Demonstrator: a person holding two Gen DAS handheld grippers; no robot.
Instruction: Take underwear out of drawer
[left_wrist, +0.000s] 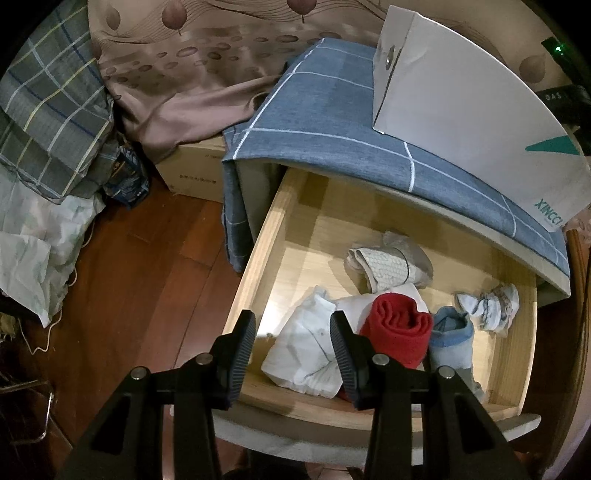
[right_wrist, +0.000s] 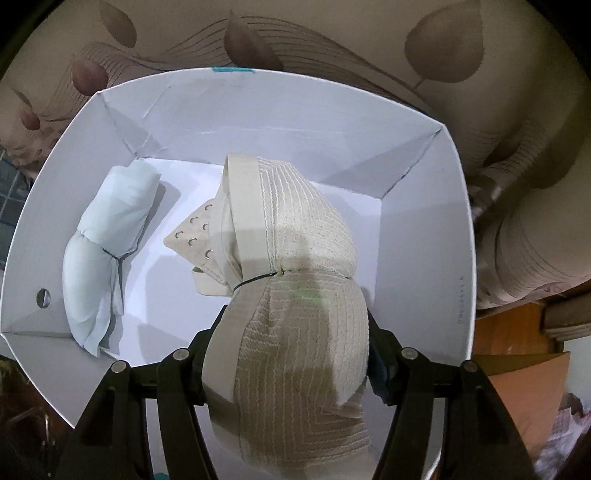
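So this looks like the drop-off part of the job: the right gripper (right_wrist: 295, 354) is hanging over the open white paper bag (right_wrist: 424, 177) with a rolled-up beige bra (right_wrist: 295, 295) between its fingers, which seem clamped on the lower half of the roll, though the fabric hides the pads so I can't be totally sure how firm the grip is. The roll's upper end with the hook strip already pokes down into the bag. My guess is the next move is just spreading the fingers so it falls in beside the pale blue bundle (right_wrist: 107, 251) that's lying on the bag's floor at the left. Meanwhile the left gripper (left_wrist: 293, 354) hovers at the front edge of the open wooden drawer (left_wrist: 258, 258), fingers apart, holding nothing. Still in the drawer: a white folded piece (left_wrist: 306, 347), a red roll (left_wrist: 399, 328), a blue-trimmed one (left_wrist: 450, 339), another beige bundle (left_wrist: 391, 266) and a small white-blue wad (left_wrist: 487, 302). So plenty left to fetch.
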